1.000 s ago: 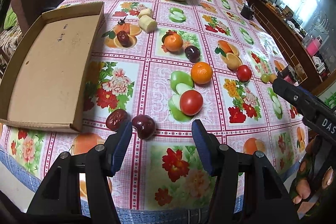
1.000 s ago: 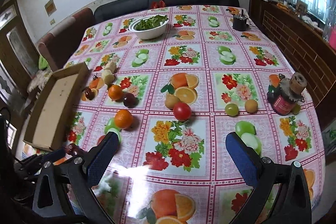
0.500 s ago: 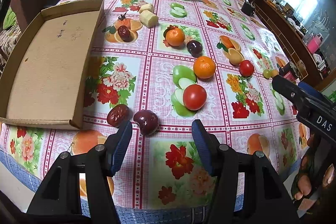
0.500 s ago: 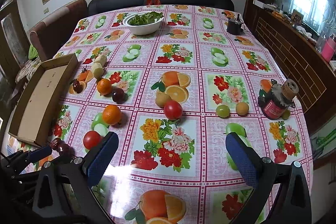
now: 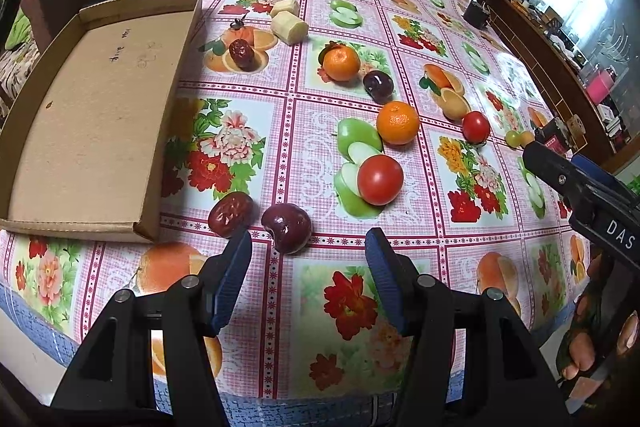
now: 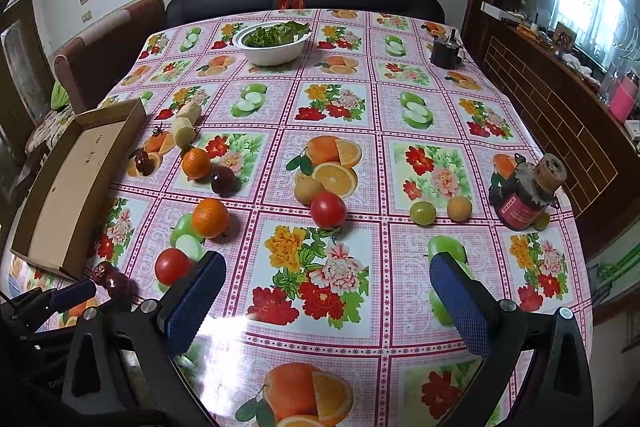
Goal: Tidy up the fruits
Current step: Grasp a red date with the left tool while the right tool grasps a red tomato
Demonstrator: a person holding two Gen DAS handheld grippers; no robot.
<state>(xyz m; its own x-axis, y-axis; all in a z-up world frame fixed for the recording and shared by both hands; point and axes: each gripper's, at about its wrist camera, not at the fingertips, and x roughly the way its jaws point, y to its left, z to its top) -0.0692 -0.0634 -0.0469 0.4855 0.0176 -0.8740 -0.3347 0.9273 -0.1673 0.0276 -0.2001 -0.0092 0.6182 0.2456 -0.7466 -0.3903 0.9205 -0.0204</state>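
My left gripper gapes wide, empty, near the dark red plum. Risk: off-centre approach nudges it (round, glossy) into the wrinkled brown-red date. Right gripper wide too.

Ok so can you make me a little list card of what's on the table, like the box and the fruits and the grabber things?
box: cardboard tray, nothing in it
nearest fruit: dark plum beside a red date, near the tray's corner
tomatoes: two
oranges: two
far end: white bowl of greens
left gripper: open, just short of the plum
right gripper: open, holding nothing
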